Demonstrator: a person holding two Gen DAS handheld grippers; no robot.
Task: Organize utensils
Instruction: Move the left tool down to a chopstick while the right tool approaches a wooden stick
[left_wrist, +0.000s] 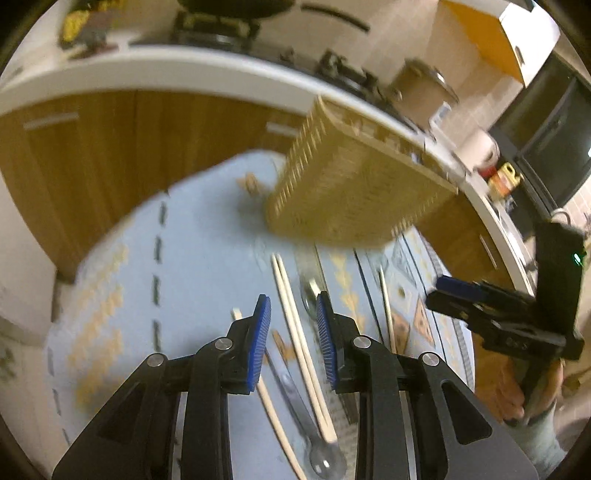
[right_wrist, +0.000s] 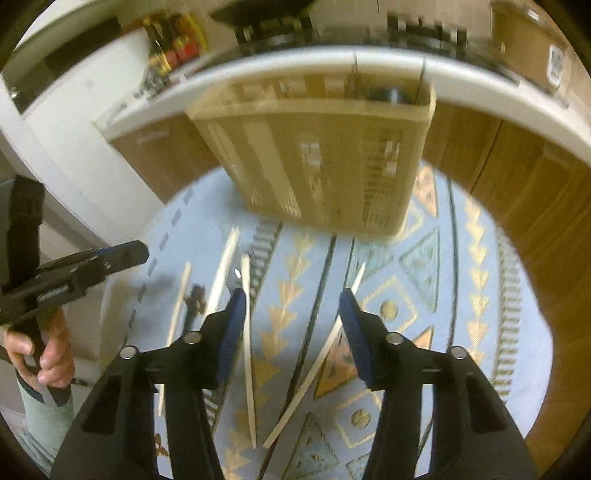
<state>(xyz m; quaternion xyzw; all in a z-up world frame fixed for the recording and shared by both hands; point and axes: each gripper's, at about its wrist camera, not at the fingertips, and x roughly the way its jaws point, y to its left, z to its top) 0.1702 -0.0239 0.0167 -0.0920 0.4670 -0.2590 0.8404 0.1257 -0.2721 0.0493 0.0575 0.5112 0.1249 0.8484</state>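
Note:
Several pale chopsticks and a metal spoon lie on a blue patterned tablecloth. A woven basket stands at the far side of the table. My left gripper is open and empty, hovering above the chopsticks and spoon. My right gripper is open and empty above two chopsticks, with the basket ahead of it. Each gripper shows in the other's view: the right, the left.
A white counter with wooden cabinets runs behind the table, holding a stove, a pot and bottles. The table's edge drops off at the left. Both views are blurred.

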